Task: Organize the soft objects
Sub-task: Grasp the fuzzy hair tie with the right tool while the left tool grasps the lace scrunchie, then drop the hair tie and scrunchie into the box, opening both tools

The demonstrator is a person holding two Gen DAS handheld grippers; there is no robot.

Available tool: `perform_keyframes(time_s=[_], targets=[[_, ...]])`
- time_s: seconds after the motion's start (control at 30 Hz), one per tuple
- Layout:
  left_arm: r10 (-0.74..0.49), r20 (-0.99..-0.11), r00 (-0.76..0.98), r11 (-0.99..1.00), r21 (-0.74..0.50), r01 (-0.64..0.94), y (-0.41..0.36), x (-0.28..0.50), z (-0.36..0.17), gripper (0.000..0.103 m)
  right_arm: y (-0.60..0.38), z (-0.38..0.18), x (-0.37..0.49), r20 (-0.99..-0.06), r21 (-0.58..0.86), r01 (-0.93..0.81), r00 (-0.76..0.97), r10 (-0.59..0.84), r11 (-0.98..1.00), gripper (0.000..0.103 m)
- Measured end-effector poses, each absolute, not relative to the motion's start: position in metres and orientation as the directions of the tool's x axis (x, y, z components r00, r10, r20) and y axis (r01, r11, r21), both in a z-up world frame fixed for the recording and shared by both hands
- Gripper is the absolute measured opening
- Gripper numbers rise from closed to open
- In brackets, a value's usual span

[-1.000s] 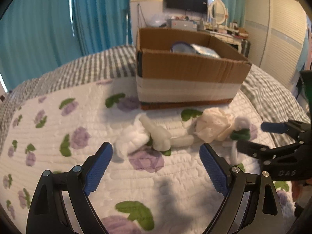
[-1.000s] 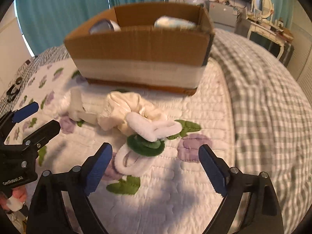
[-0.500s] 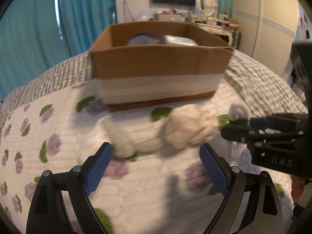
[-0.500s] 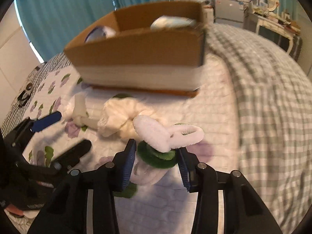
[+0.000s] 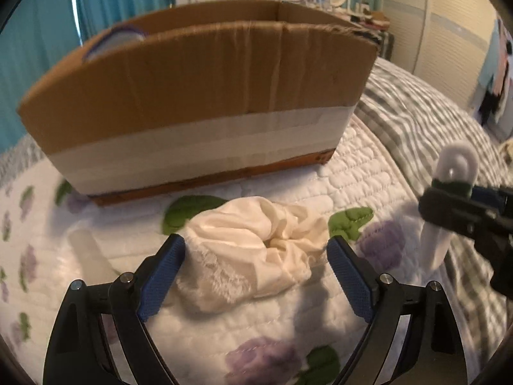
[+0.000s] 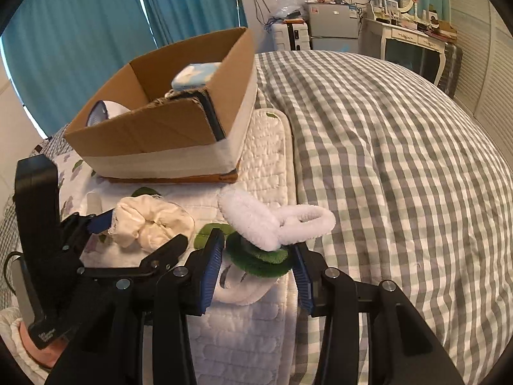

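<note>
My right gripper (image 6: 256,264) is shut on a bunch of fuzzy hair ties (image 6: 263,250), white loops and a green one, lifted above the quilt; the bunch also shows at the right of the left wrist view (image 5: 455,166). My left gripper (image 5: 255,276) is open, its pads on either side of a cream scrunchie (image 5: 256,250) that lies on the quilt; the scrunchie also shows in the right wrist view (image 6: 150,224). A cardboard box (image 5: 198,102) stands just behind, with soft items inside (image 6: 195,75).
A white floral quilted pad (image 5: 256,330) covers part of a grey checked bed (image 6: 400,160). A pale translucent object (image 5: 86,256) lies left of the scrunchie. Teal curtains, a dresser and a wardrobe stand behind the bed.
My right gripper closed on the hair ties and lifted them. My left gripper moved forward and right so that the cream scrunchie now sits between its open fingers.
</note>
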State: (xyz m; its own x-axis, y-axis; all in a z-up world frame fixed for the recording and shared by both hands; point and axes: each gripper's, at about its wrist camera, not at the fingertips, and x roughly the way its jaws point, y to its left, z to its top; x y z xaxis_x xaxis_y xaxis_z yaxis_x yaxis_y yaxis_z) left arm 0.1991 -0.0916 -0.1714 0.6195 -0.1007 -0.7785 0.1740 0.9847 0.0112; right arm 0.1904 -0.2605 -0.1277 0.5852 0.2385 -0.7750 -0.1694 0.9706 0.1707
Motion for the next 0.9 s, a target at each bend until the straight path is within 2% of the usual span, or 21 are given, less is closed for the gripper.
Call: perform_keyframes(time_s=[0.1,0.17,0.2,0.23,0.27,0.3,0.43,0.63,0.9], targets=[[-0.083,-0.779,0.622,0.984,0.033,0.173,-0.093,0.199,-0.178,0.09,-0.259,-0.131,0.193,-0.776,0.177,-0.171,0.582,0.245,0.969,0.041],[-0.073,-0.779,0.623,0.984,0.044,0.171,-0.093,0.199,-0.18,0.078,-0.254,-0.133,0.195,-0.771,0.189,-0.176,0.583,0.257,0.966,0.041],[-0.076,-0.778,0.623,0.984,0.041,0.171,-0.092,0.199,-0.18,0.076,-0.253,-0.133,0.194,-0.77,0.187,-0.179,0.584,0.257,0.966,0.042],[-0.079,-0.778,0.624,0.984,0.037,0.172,-0.092,0.198,-0.179,0.069,-0.253,-0.132,0.194,-0.77,0.183,-0.182,0.585,0.256,0.966,0.042],[-0.083,-0.777,0.623,0.984,0.034,0.175,-0.092,0.198,-0.179,0.054,-0.252,-0.132,0.193,-0.77,0.181,-0.185,0.585,0.256,0.966,0.042],[-0.089,-0.776,0.624,0.983,0.031,0.18,-0.091,0.197,-0.177,0.047,-0.252,-0.132,0.191,-0.768,0.183,-0.185,0.586,0.258,0.965,0.042],[-0.109,-0.78,0.616,0.979,0.023,0.203,-0.089,0.188,-0.172,0.031,-0.255,-0.128,0.182,-0.764,0.187,-0.176,0.593,0.256,0.966,0.042],[-0.15,-0.774,0.616,0.977,-0.022,0.21,-0.078,0.163,-0.149,0.03,-0.259,-0.11,0.158,-0.757,0.2,-0.152,0.603,0.252,0.968,0.042],[-0.201,-0.703,0.682,0.962,-0.013,0.271,-0.063,0.117,-0.08,0.03,-0.236,-0.031,0.122,-0.692,0.117,-0.207,0.684,0.229,0.971,0.042]])
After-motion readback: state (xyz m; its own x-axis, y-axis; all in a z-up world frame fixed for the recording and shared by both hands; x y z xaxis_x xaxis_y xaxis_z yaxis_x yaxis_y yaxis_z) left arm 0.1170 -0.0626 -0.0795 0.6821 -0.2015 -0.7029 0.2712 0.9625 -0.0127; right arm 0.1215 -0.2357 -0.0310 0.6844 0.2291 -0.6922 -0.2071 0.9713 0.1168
